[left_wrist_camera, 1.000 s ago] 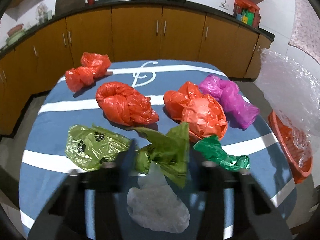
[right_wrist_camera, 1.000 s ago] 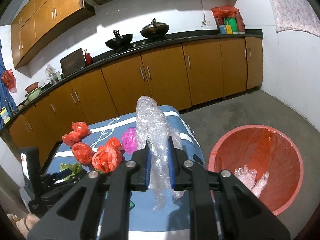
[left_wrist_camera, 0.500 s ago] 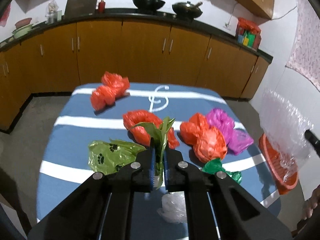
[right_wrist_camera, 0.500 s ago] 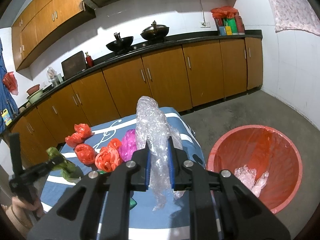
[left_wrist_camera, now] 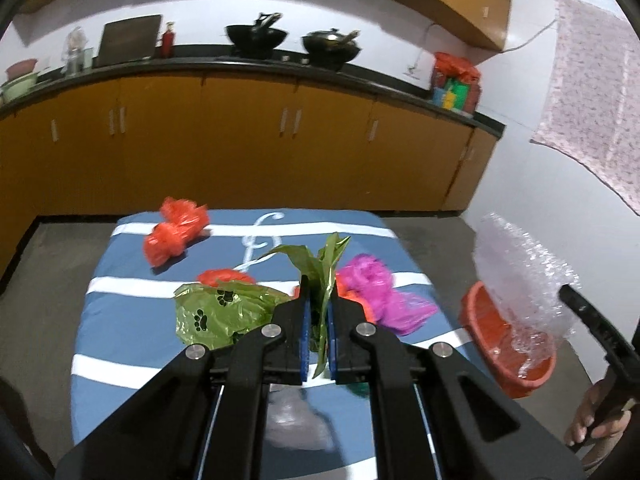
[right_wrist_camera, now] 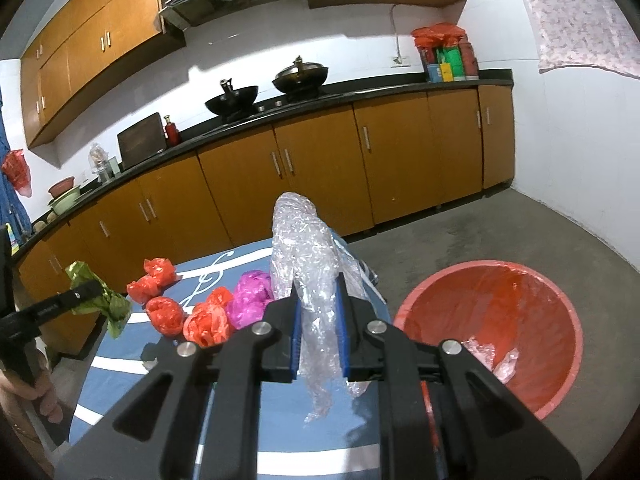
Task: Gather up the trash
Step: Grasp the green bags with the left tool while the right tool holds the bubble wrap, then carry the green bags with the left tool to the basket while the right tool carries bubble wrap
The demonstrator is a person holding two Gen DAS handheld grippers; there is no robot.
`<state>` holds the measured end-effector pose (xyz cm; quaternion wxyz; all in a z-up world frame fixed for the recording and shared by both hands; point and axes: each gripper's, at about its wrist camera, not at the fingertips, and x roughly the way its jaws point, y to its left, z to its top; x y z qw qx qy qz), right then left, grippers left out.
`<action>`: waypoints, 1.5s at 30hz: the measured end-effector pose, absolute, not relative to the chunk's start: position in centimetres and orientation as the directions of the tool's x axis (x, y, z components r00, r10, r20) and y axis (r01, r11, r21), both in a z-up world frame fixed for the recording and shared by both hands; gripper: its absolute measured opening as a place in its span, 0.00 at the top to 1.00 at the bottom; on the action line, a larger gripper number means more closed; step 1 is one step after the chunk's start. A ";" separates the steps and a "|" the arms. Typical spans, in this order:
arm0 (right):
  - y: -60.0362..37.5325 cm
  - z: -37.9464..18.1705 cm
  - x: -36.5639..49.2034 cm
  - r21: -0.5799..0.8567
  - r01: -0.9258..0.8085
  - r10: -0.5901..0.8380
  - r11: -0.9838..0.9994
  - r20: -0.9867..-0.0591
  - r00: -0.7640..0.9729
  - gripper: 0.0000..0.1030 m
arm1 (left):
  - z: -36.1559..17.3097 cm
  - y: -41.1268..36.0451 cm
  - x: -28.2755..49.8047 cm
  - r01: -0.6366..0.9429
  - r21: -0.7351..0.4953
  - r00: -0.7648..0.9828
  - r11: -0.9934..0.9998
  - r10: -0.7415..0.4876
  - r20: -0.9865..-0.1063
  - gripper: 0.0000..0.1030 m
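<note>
The left hand-held gripper (left_wrist_camera: 316, 322), angled downward at frame centre, is clenched on a green bag (left_wrist_camera: 320, 264); the right hand-held gripper (right_wrist_camera: 319, 320) grasps bubble wrap (right_wrist_camera: 304, 252) left of the red bin (right_wrist_camera: 560, 300).

Table cover (left_wrist_camera: 132, 360): blue, white stripes. Bags: olive with black paw prints (left_wrist_camera: 216, 312), red (left_wrist_camera: 176, 230), magenta (left_wrist_camera: 380, 288). Bin (right_wrist_camera: 492, 320): red.

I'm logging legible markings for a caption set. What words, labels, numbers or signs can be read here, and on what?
No words or numbers can be read.
White curly sign, like a treble clef, no letters: on the blue striped cloth.
Black paw prints, no text: on the green bag.
Packages on the counter: print too small to read.
</note>
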<state>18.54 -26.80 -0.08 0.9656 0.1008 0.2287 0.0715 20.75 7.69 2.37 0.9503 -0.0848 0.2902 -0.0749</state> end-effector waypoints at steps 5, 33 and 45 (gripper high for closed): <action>-28.6 -0.1 17.9 0.216 -0.057 0.147 0.975 -0.427 0.892 0.85 | 3.1 4.1 21.1 0.171 -0.194 0.812 0.966 -0.250 -0.527 0.94; -42.8 -3.8 17.4 0.183 0.220 -0.102 0.958 -0.500 0.860 0.85 | 1.2 -18.8 24.6 0.582 -0.205 0.612 0.787 -0.590 -0.526 0.94; -44.9 -5.9 19.4 0.190 0.249 -0.116 0.950 -0.524 0.844 0.85 | -1.5 -21.9 26.0 0.625 -0.225 0.545 0.748 -0.624 -0.560 0.94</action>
